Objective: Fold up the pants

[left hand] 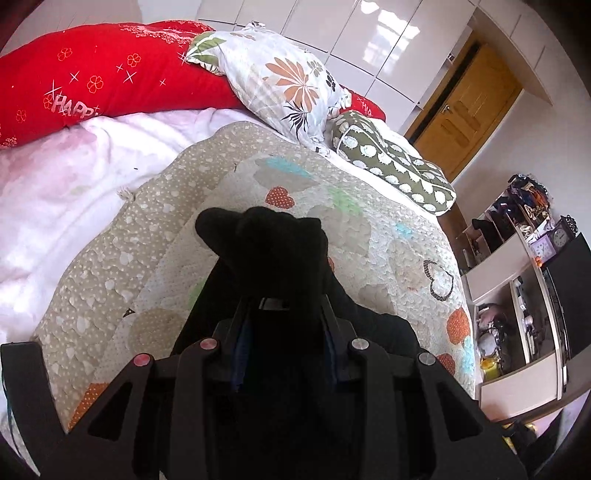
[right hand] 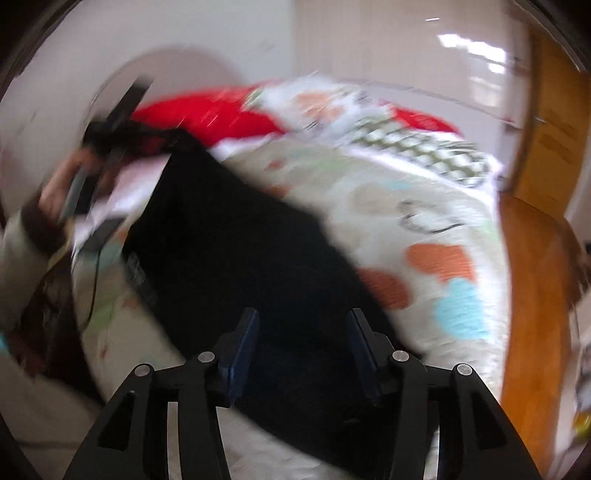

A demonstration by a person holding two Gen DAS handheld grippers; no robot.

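A quilt (left hand: 369, 236) printed with hearts is covering the bed and serving as the working surface; behind it a red pillow (left hand: 96, 77) and a floral pillow (left hand: 288, 85) are lying against glossy white cabinet doors (left hand: 369, 33), with a green patterned cushion (left hand: 391, 162) just beside the floral one, and a wooden door (left hand: 465, 110) is standing beyond the cushion. To the right of the quilt a cluttered shelf unit (left hand: 517, 280) is holding a clock (left hand: 559, 236). The black pants (right hand: 236, 251) are lying spread across the quilt, one end bunched and raised. The left gripper (left hand: 286, 306) is clamping that bunched fold, its fingers pressing in on the dark cloth, which is covering much of the fingertips and making the exact contact hard to read. The right gripper (right hand: 301, 332) is hovering over the pants near the quilt's near edge with its jaws standing wide and nothing between them. The right wrist view is heavily blurred; at the quilt's far left a hand (right hand: 62, 184) is holding the other tool, its details smeared, and whether the right fingers are touching the cloth cannot be told
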